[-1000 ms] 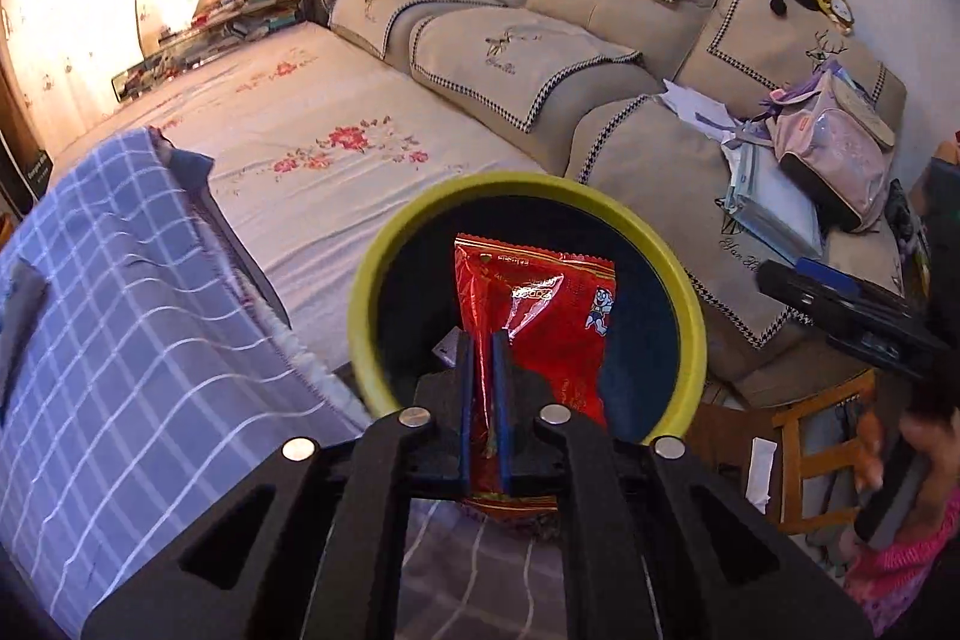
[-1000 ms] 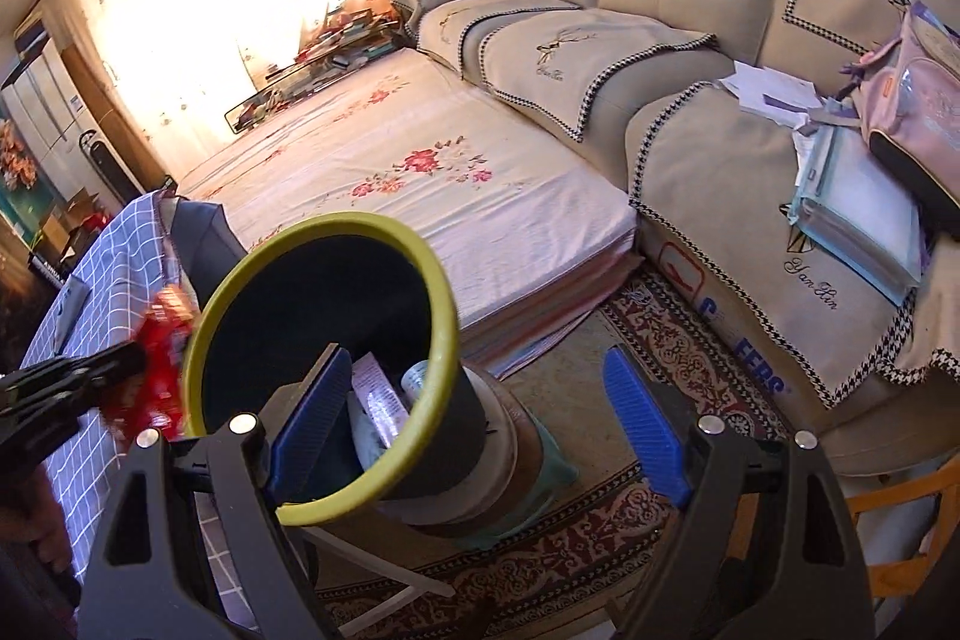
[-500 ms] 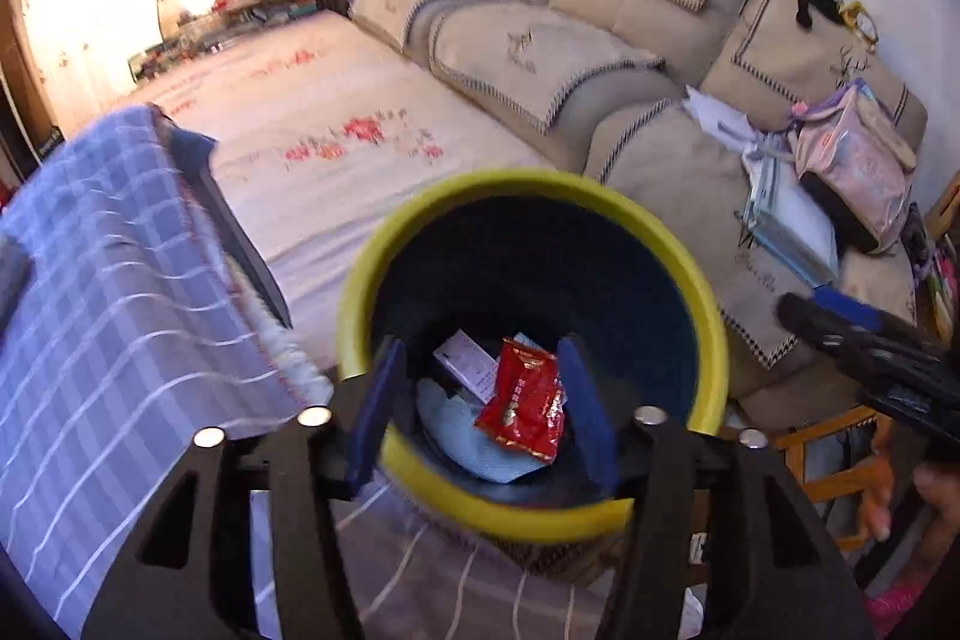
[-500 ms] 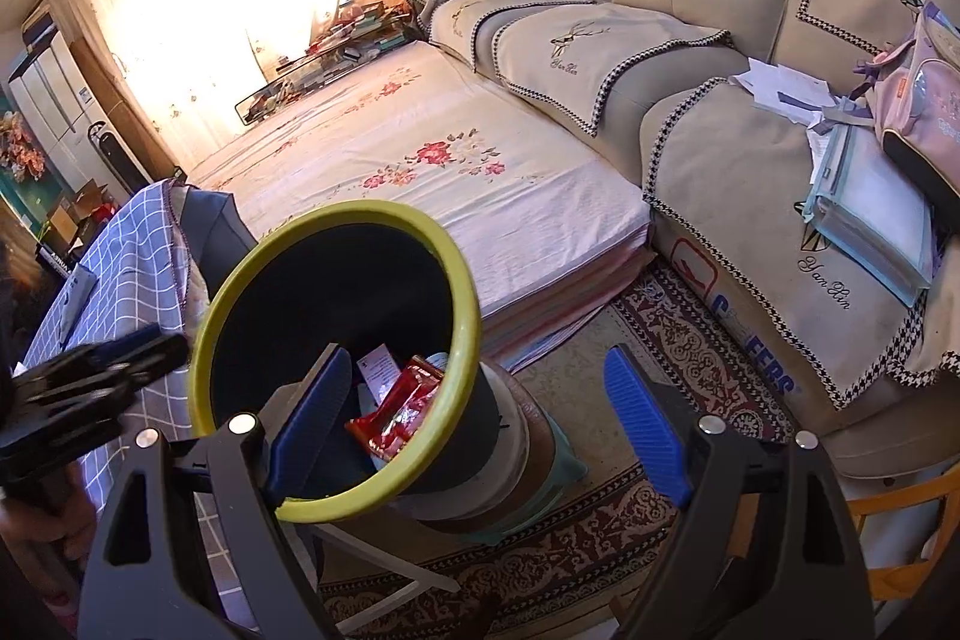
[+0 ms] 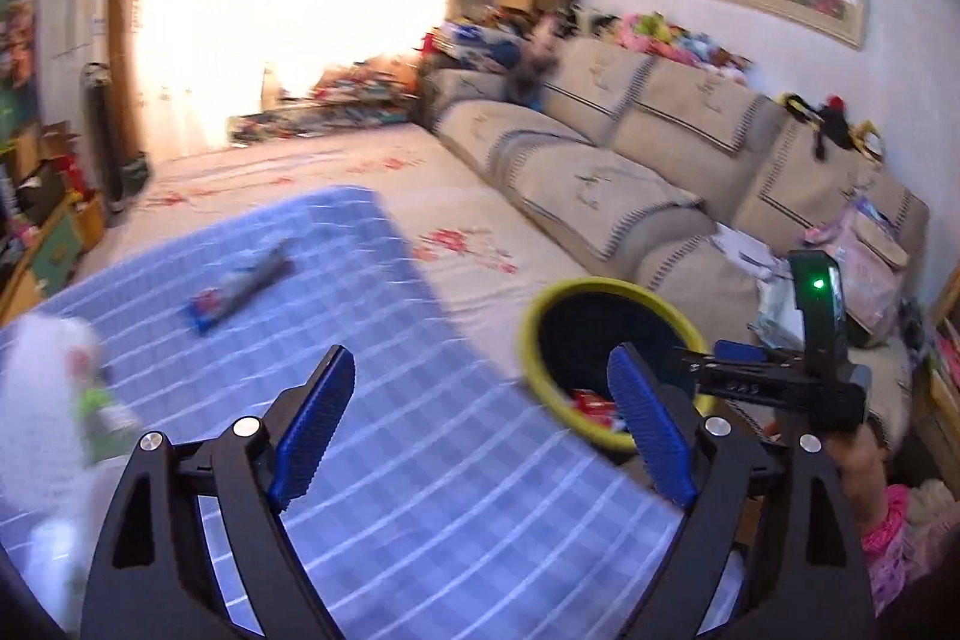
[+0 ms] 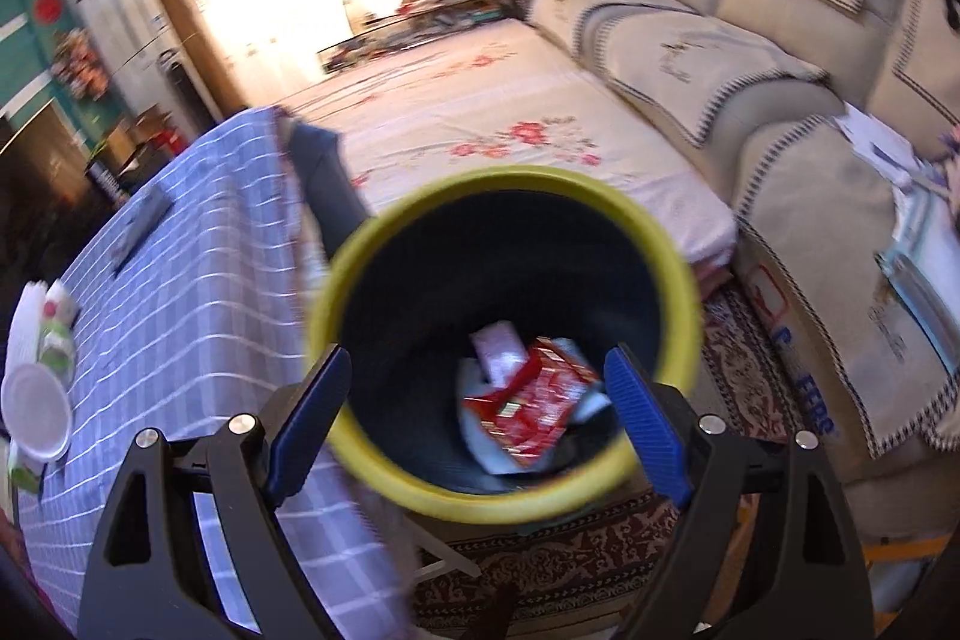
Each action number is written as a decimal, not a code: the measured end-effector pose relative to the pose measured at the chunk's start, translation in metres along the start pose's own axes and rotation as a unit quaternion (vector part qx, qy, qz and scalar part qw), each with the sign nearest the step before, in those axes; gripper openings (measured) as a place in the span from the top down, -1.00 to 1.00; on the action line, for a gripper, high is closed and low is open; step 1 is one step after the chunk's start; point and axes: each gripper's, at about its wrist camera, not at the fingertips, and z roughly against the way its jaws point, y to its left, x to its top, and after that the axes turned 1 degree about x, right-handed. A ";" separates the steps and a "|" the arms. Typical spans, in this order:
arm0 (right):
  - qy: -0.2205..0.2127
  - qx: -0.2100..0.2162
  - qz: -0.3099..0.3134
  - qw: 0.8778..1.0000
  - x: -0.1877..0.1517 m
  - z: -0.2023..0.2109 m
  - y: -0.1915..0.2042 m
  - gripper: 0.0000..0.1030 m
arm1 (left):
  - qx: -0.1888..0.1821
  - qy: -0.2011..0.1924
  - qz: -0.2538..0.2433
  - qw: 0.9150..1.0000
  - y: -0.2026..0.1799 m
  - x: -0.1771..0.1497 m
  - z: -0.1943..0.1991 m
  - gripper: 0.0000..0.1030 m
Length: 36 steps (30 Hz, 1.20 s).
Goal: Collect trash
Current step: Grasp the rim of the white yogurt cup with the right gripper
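With the left gripper [image 5: 480, 430] opening empty over the table [image 5: 420, 490], a hasty reach could knock the cups [image 5: 54, 382] instead of catching the wrapper [image 5: 240, 283].

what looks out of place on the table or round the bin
Nothing spilled: the red wrapper lies inside the bin with other scraps. One dark wrapper lies loose on the checked cloth, too blurred to identify.
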 end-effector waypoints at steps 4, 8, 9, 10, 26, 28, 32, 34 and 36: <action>0.001 0.031 0.045 0.998 0.007 -0.003 0.054 -0.59 | 0.069 -0.023 0.018 0.997 0.057 -0.013 0.046 -0.69; 0.006 0.067 0.096 0.993 0.007 -0.005 0.108 -0.59 | 0.141 -0.051 0.046 0.988 0.114 -0.026 0.090 -0.75; 0.009 0.079 0.110 0.991 0.005 -0.005 0.124 -0.59 | 0.164 -0.061 0.058 0.983 0.132 -0.031 0.102 -0.75; 0.012 0.093 0.125 0.988 0.003 -0.006 0.141 -0.59 | 0.173 -0.066 0.064 0.980 0.143 -0.034 0.108 -0.75; 0.066 0.242 0.317 0.915 -0.045 -0.026 0.330 -0.59 | 0.202 -0.110 0.166 0.959 0.241 -0.081 0.140 -0.77; 0.080 0.252 0.317 0.911 -0.046 -0.034 0.337 -0.59 | 0.203 -0.110 0.172 0.958 0.242 -0.084 0.139 -0.77; 0.096 0.269 0.317 0.905 -0.044 -0.040 0.345 -0.41 | 0.201 -0.110 0.176 0.957 0.244 -0.085 0.138 -0.77; 0.103 0.276 0.317 0.901 -0.044 -0.043 0.350 -0.27 | 0.200 -0.109 0.172 0.958 0.242 -0.084 0.137 -0.77; 0.114 0.287 0.315 0.898 -0.044 -0.046 0.353 -0.20 | 0.199 -0.106 0.170 0.959 0.240 -0.084 0.134 -0.77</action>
